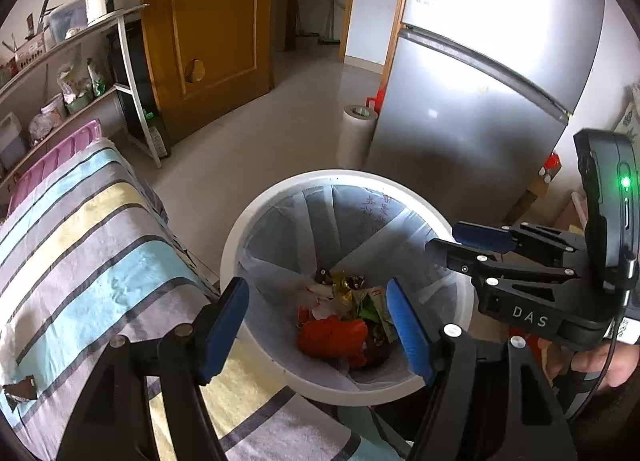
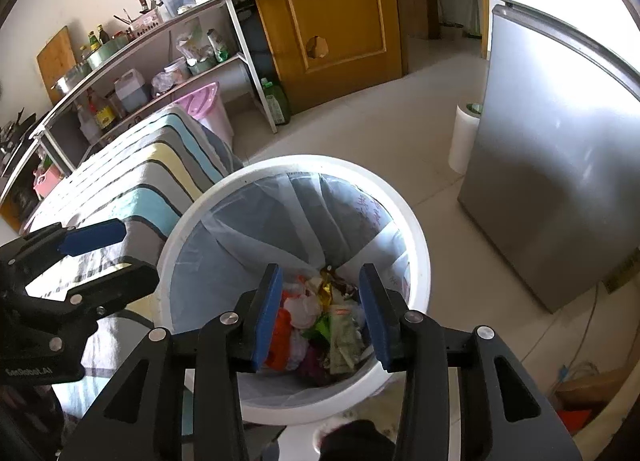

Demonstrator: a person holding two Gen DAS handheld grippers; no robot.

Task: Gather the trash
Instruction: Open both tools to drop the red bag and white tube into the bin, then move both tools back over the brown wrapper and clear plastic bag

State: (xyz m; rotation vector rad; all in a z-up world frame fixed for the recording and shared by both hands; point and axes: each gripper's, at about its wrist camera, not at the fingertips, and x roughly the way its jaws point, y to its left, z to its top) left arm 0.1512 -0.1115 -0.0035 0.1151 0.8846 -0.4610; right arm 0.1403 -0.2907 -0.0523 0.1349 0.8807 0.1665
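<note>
Left wrist view, lower centre: wrappers [image 1: 344,321] already inside bin [image 1: 256,197], left gripper [image 1: 316,325] and right gripper [image 2: 320,313] spread and empty above; scrap [image 1: 20,391] on cloth [image 1: 80,221] apparently left to collect.

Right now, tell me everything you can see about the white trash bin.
The white trash bin is a round, upright plastic-looking tub with a thick rim, standing on the pale tiled floor beside the striped cloth. A thin translucent liner is draped inside. Mixed trash lies at the bottom: red, green and gold wrappers and white scraps. Both claws hover open above it, empty.
</note>
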